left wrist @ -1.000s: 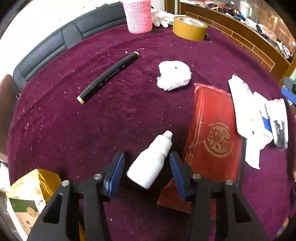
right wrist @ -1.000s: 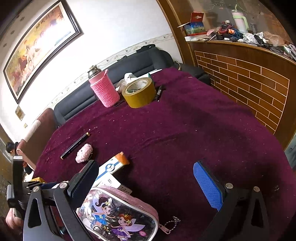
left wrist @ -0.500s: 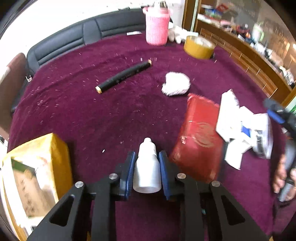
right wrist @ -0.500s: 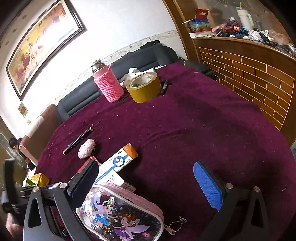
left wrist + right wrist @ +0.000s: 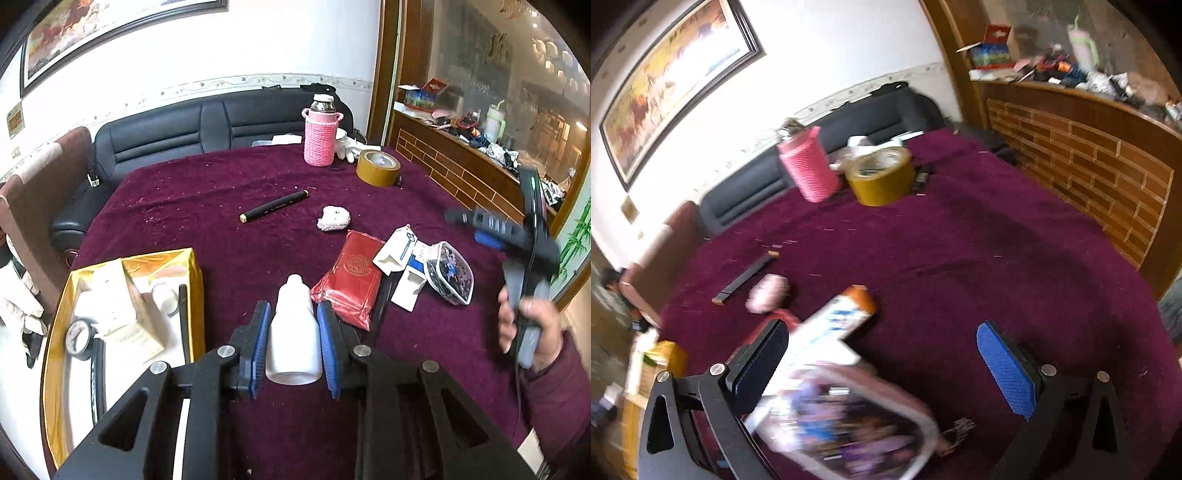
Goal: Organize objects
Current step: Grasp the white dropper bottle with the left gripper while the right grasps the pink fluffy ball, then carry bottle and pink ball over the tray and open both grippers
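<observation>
Since the earlier frame, my left gripper (image 5: 291,345) has just been closing on the white dropper bottle (image 5: 294,332), and it has lifted the bottle clear of the maroon tablecloth (image 5: 207,221). Both blue pads now press the bottle's sides, so the left claw is clenched on it, nozzle pointing away from the camera at lower centre of the left wrist view.

My right gripper (image 5: 882,365) stands released, jaws wide, above the cartoon-print pouch (image 5: 849,432); nothing is between the pads. That view is blurred, so I would only guess that the boxed item beside the pouch is a medicine carton (image 5: 831,325).

Judged step: carry the bottle to the gold box (image 5: 192,291) at lower left of the left wrist view, which already holds cartons and a small jar. To do this well, I would keep the grip firm, bring the bottle over a free gap inside the box, lower it below the rim, and only then release.
</observation>
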